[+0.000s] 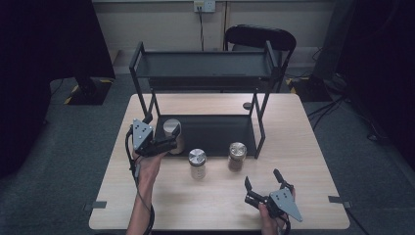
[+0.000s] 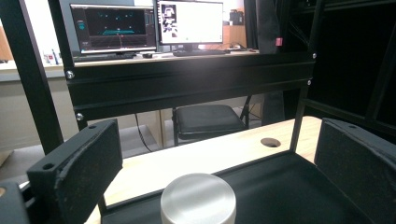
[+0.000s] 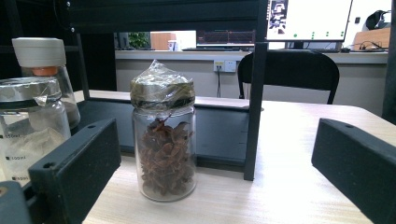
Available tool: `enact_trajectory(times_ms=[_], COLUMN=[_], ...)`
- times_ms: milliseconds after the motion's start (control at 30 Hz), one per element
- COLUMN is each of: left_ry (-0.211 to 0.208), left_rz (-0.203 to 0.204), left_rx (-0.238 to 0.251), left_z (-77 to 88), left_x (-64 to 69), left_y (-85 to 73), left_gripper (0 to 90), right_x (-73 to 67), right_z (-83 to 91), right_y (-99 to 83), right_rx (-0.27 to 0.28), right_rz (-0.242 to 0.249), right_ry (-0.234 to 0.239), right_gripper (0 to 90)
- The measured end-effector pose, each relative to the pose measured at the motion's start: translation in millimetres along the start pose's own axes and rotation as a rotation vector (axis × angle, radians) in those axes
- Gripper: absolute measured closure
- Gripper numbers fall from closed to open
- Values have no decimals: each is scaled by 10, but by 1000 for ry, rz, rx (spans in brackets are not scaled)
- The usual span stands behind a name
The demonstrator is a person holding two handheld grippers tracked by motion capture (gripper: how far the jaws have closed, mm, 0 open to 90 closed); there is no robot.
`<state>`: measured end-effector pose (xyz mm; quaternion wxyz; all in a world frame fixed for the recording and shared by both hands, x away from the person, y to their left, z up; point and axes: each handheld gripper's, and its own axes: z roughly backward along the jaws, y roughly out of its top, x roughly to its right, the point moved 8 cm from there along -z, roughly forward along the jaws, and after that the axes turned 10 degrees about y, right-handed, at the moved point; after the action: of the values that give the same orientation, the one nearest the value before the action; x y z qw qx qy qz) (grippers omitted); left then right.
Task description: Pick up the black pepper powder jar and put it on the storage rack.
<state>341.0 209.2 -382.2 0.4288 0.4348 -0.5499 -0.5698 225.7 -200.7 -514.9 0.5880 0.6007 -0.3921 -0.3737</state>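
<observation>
The only writing that reads is a printed measuring scale on the clear glass jar with a foil-wrapped lid (image 3: 28, 126) at the left edge of the right gripper view: faint figures ending in "00" beside tick marks, too small to read in full. The monitor screens far behind the table show graphics whose text cannot be made out.

The left gripper (image 1: 169, 143) is held by the left hand (image 1: 147, 164) at the near left corner of the black metal two-tier rack (image 1: 205, 73), the forearm coming up from the near edge of the light wooden table (image 1: 303, 147) and the jaws pointing right. A clear glass jar with a smooth silver metal lid (image 1: 172, 133) stands on the rack's lower shelf, between the parted jaws. In the left gripper view only the lid (image 2: 198, 198) shows, its body cut off by the bottom edge; the pads stand clear of it on both sides, so the tool is released and grips nothing.

The right gripper (image 1: 264, 188) rests low near the table's near right edge, the right hand (image 1: 271, 215) partly cut off by the frame, jaws spread wide and empty, aimed far and left.

A clear glass jar of dark brown dried pieces with a plastic-wrapped lid (image 3: 163, 140) stands on the table just in front of the rack.
</observation>
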Motion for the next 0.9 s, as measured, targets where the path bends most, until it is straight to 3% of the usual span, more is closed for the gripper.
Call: enact_trajectory(times_ms=[433,900], left_ry=[-13,-26], left_rz=[32,21], left_rx=[1,27], left_z=[183,428], left_x=[13,45], left_y=[-26,-124], left_gripper=[0,0], right_x=[-3,-4], right_z=[-1,-1], right_y=[0,0], right_rx=[0,0], right_rz=[0,-1], right_ry=[-3,-4], right_gripper=[1,1])
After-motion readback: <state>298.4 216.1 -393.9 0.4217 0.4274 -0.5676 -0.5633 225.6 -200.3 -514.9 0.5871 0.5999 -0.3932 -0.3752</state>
